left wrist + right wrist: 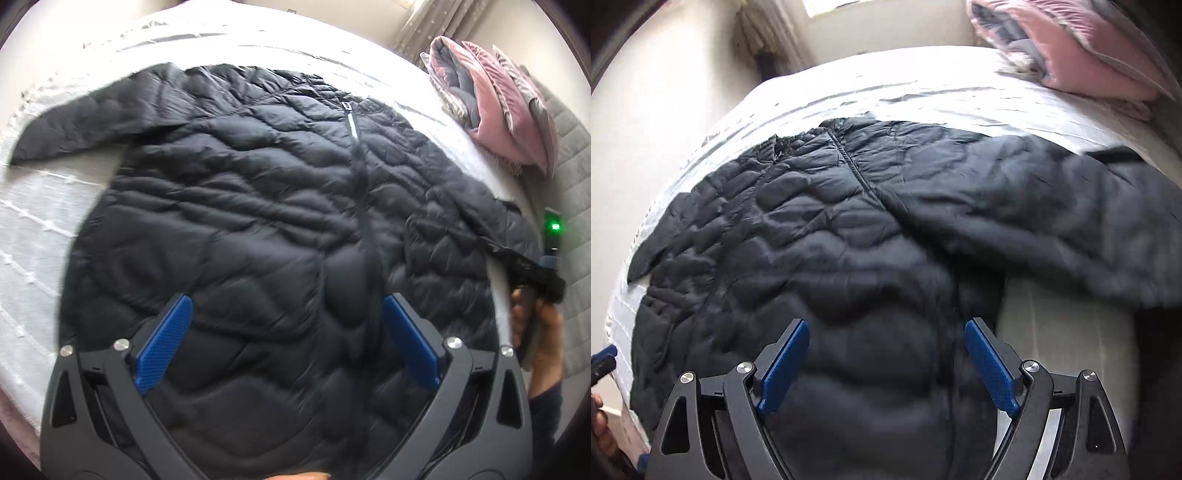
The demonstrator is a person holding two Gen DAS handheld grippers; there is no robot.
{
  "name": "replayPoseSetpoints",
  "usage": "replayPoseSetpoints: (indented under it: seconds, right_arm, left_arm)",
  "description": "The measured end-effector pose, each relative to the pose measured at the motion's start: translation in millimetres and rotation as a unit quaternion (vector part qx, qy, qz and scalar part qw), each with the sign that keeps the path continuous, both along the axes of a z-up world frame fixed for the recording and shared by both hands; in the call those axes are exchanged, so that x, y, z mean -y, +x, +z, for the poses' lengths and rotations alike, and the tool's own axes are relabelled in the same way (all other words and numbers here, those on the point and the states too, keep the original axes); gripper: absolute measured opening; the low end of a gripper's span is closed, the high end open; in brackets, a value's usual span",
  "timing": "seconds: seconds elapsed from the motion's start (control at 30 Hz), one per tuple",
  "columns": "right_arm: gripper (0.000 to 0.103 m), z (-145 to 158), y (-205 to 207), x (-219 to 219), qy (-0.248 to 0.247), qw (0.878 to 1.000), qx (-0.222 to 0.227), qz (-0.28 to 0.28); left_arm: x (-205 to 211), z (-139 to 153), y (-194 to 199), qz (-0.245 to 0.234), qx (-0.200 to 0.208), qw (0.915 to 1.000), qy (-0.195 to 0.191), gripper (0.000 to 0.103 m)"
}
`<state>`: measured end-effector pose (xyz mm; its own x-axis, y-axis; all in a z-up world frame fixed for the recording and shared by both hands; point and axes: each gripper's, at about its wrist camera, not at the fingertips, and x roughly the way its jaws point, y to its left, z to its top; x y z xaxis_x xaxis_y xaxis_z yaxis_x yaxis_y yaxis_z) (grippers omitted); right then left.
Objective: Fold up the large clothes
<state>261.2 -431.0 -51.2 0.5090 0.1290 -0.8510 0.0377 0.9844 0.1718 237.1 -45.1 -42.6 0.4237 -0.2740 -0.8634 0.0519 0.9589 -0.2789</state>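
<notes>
A large black quilted puffer jacket (240, 206) lies spread flat on a white bedspread (33, 229), zip up, one sleeve stretched to the far left. My left gripper (286, 306) is open and empty, hovering over the jacket's lower body. In the right wrist view the same jacket (820, 236) fills the bed, with a sleeve draped to the right over the bed edge. My right gripper (886, 330) is open and empty above the jacket's hem. The right gripper also shows at the right edge of the left wrist view (543, 284), by the sleeve cuff.
Folded pink and grey blankets (491, 107) lie at the bed's far right corner, also in the right wrist view (1071, 48). A curtain and window (768, 29) stand beyond the bed. A grey quilted surface (576, 184) lies to the right.
</notes>
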Motion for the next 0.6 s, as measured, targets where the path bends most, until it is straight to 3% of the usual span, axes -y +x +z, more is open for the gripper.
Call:
replayPoseSetpoints:
  seconds: [0.13, 0.17, 0.2, 0.27, 0.37, 0.47, 0.6]
  right_arm:
    - [0.085, -29, 34, 10, 0.062, 0.996, -0.037, 0.048]
    - [0.074, -31, 33, 8, 0.072, 0.994, -0.042, 0.066]
    - [0.046, -34, 31, 4, 0.075, 0.992, -0.047, 0.093]
    - [0.012, -33, 28, 5, 0.091, 0.987, -0.051, 0.124]
    - [0.011, -13, 2, -1, 0.088, 0.984, -0.019, 0.156]
    - [0.012, 6, -33, -7, 0.05, 0.983, 0.002, 0.177]
    - [0.026, 11, -75, -15, -0.007, 0.98, 0.003, 0.196]
  left_arm:
    - [0, -30, -1, -0.007, 0.0, 0.9999, 0.013, 0.103]
    - [-1, -39, -2, -0.011, -0.01, 0.9995, 0.027, 0.103]
    - [-1, -44, -2, -0.01, -0.015, 0.9992, 0.036, 0.103]
    - [-4, -47, -3, -0.005, -0.018, 0.9988, 0.046, 0.103]
    - [-7, -42, -6, -0.002, -0.006, 0.9994, 0.033, 0.103]
    - [-9, -41, -8, -0.001, 0.0, 0.9991, 0.043, 0.103]
    - [-10, -41, -8, -0.001, 0.0, 0.9995, 0.03, 0.103]
